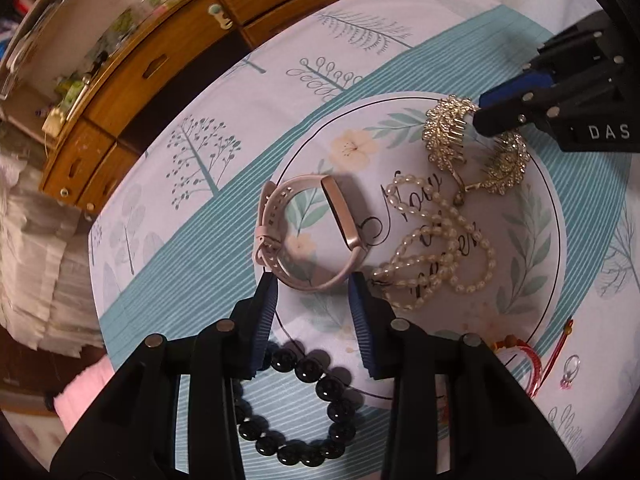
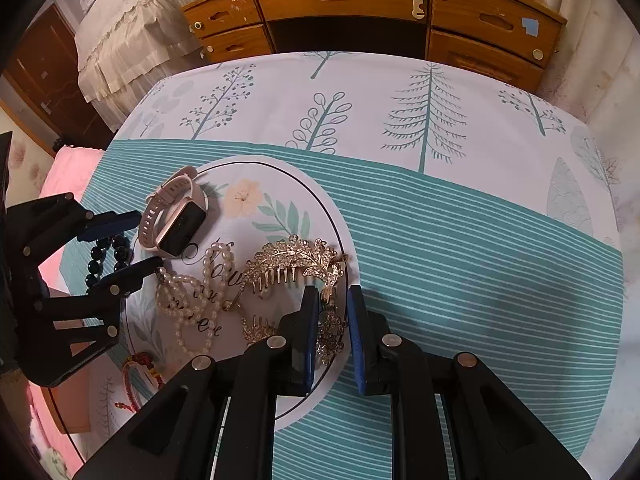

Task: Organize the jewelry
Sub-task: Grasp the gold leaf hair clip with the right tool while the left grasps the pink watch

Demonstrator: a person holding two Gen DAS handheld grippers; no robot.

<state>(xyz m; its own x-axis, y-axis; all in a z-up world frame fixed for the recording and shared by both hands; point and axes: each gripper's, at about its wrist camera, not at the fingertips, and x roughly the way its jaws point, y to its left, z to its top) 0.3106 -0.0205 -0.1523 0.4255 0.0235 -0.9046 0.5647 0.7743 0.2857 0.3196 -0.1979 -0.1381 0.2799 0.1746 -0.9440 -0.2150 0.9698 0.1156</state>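
Observation:
A pink smartwatch [image 1: 308, 232] [image 2: 174, 216], a pearl strand [image 1: 436, 248] [image 2: 192, 304] and gold rhinestone hair combs [image 1: 472, 144] [image 2: 296, 260] lie on a round floral mat [image 1: 528, 248] [image 2: 280, 184]. A black bead bracelet [image 1: 304, 404] [image 2: 106, 258] lies at the mat's edge. My left gripper [image 1: 314, 286] is open just short of the watch, above the bead bracelet. My right gripper [image 2: 334, 300] is open with its fingers on either side of one end of a gold comb; in the left wrist view its tip [image 1: 486, 114] shows at the combs.
A red cord bracelet [image 1: 528, 360] [image 2: 138, 376] and a small pink ring [image 1: 570, 370] lie beside the mat. The tree-print cloth [image 2: 440, 220] covers the table. A wooden drawer desk [image 2: 360, 4] stands behind, a pink cushion [image 2: 60, 176] to the left.

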